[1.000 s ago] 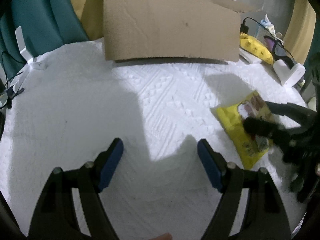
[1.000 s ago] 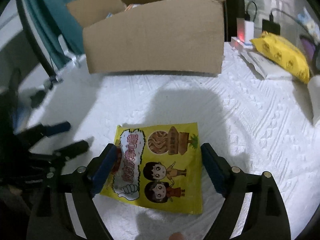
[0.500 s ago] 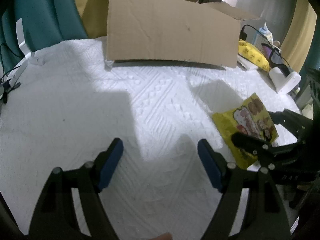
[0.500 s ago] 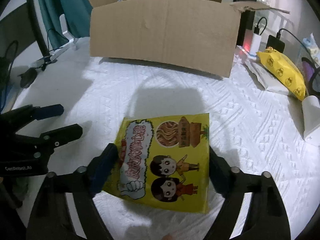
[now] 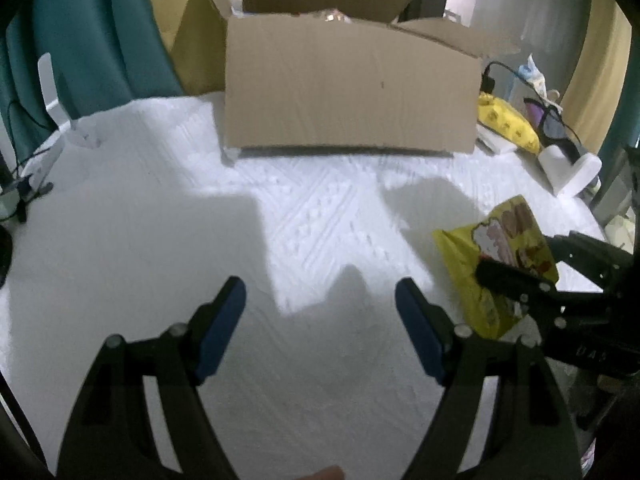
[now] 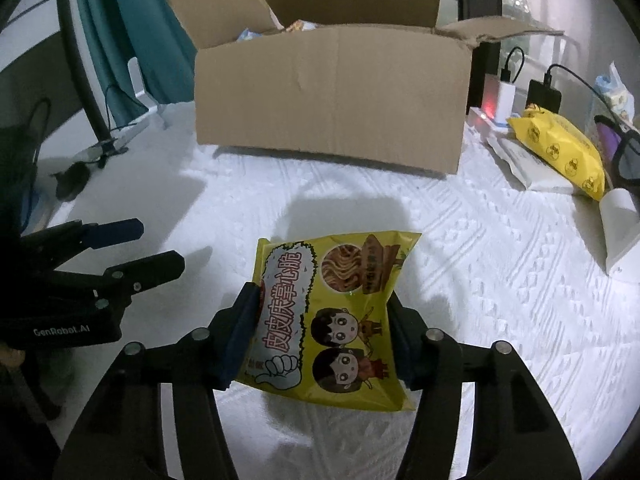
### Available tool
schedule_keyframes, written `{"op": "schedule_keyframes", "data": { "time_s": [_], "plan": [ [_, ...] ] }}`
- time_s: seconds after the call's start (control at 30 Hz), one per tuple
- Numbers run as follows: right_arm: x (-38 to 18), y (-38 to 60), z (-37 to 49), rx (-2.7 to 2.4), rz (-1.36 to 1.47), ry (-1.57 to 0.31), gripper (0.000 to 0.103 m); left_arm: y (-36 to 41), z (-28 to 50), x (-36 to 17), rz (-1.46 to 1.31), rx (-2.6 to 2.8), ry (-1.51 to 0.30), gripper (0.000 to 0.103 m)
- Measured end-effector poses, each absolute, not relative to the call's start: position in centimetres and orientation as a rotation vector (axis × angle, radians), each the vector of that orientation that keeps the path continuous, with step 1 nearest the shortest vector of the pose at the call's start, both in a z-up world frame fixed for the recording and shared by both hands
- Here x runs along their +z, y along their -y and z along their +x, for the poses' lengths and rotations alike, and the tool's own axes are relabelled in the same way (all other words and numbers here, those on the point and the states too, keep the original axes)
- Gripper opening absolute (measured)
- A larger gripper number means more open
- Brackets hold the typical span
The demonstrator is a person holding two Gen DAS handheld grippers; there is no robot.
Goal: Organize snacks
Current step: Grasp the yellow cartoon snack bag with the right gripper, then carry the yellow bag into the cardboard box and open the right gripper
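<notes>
My right gripper [image 6: 322, 320] is shut on a yellow snack packet [image 6: 340, 316] with cartoon children on it and holds it lifted off the white cloth. The packet bulges between the blue pads. The same packet [image 5: 496, 264] shows at the right of the left wrist view, pinched by the right gripper [image 5: 516, 264]. My left gripper [image 5: 320, 312] is open and empty, low over the cloth; it also shows at the left of the right wrist view [image 6: 132, 248]. An open cardboard box [image 6: 332, 92] stands at the back with several snacks inside; it shows in the left wrist view too [image 5: 352, 84].
A second yellow snack bag [image 6: 560, 144] lies at the back right on white packets, next to chargers and cables [image 6: 516, 88]. A white stand [image 6: 620, 224] sits at the right edge. A teal curtain [image 5: 92, 28] and a white stand [image 5: 52, 92] are at the back left.
My right gripper closed on the yellow packet and lifted it off the cloth, toward the box. My left gripper stayed open and moved a little closer to the box.
</notes>
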State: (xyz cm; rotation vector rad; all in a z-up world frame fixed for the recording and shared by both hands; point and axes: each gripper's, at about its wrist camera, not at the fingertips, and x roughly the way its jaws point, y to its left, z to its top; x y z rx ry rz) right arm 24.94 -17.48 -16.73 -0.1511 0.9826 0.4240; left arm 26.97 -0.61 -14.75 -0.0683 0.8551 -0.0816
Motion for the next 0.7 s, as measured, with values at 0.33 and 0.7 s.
{"op": "schedule_keyframes", "data": {
  "time_s": [0.33, 0.7],
  "plan": [
    [-13.1, 17.6, 26.9, 0.443, -0.118, -0.906, 0.062, 0.1, 28.2, -10.7, -0.032, -0.072, -0.762, 0.078],
    [-8.0, 17.3, 31.2, 0.468, -0.102, -0.779, 0.062, -0.2, 31.5, -4.1, 0.017, -0.051, -0.589, 0.078]
  ]
}}
